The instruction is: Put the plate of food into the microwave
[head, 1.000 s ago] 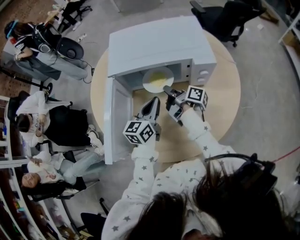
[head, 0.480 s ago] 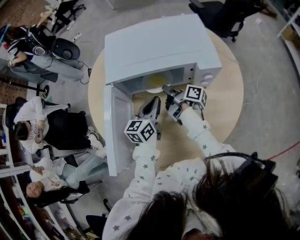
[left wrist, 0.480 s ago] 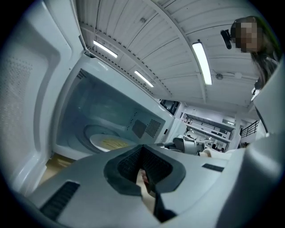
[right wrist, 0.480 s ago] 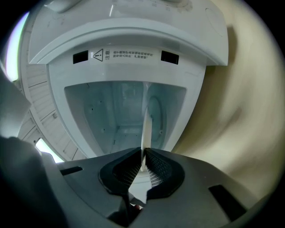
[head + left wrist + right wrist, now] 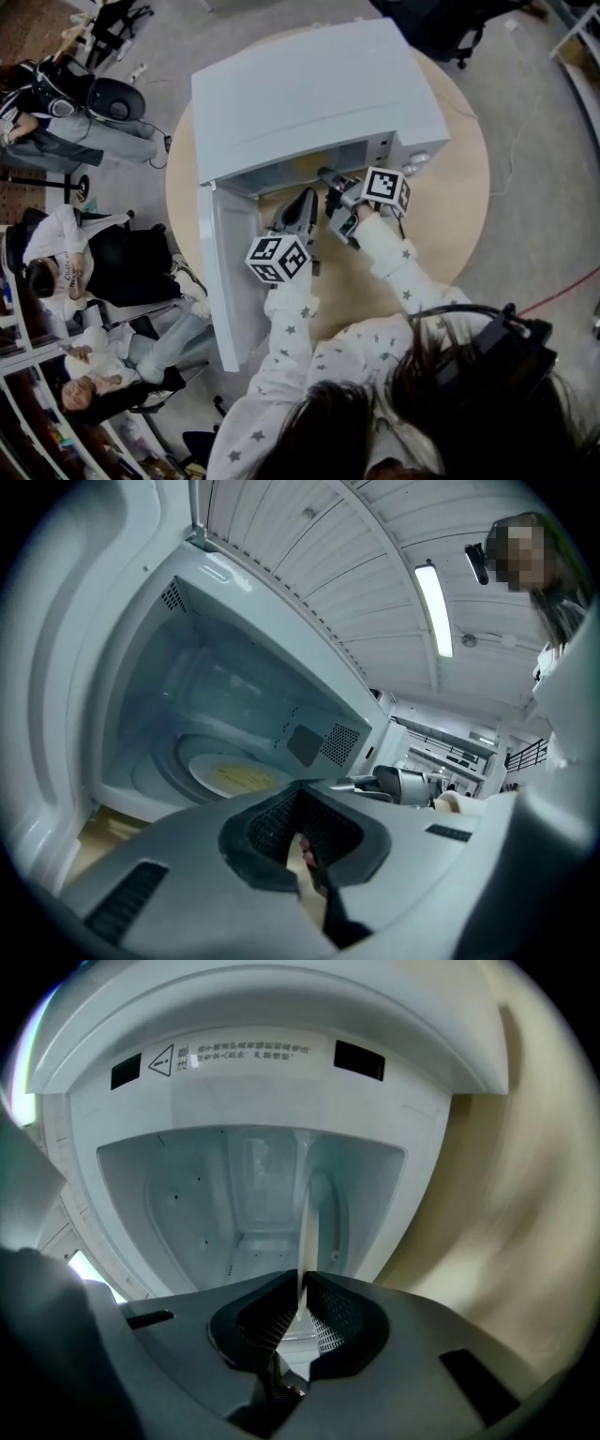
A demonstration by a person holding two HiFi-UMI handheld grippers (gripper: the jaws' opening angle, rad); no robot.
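The white microwave (image 5: 319,94) stands on the round wooden table (image 5: 450,216) with its door (image 5: 223,281) swung open to the left. The white plate (image 5: 230,775) with yellow food lies inside the cavity, over the turntable. In the right gripper view the plate (image 5: 306,1222) shows edge-on, its rim pinched between the jaws. My right gripper (image 5: 330,178) reaches into the opening, shut on that rim. My left gripper (image 5: 302,204) hovers just in front of the opening, shut and holding nothing. From the head view the microwave's top hides most of the plate.
The open door stands along the left side of my left arm. The control panel with a knob (image 5: 417,159) sits right of the opening. People sit on chairs (image 5: 103,253) beyond the table's left edge. Bare tabletop shows right of my right arm.
The plate has gone deeper into the microwave with my right gripper and is now mostly hidden under the microwave's top. The left gripper stayed near the opening.
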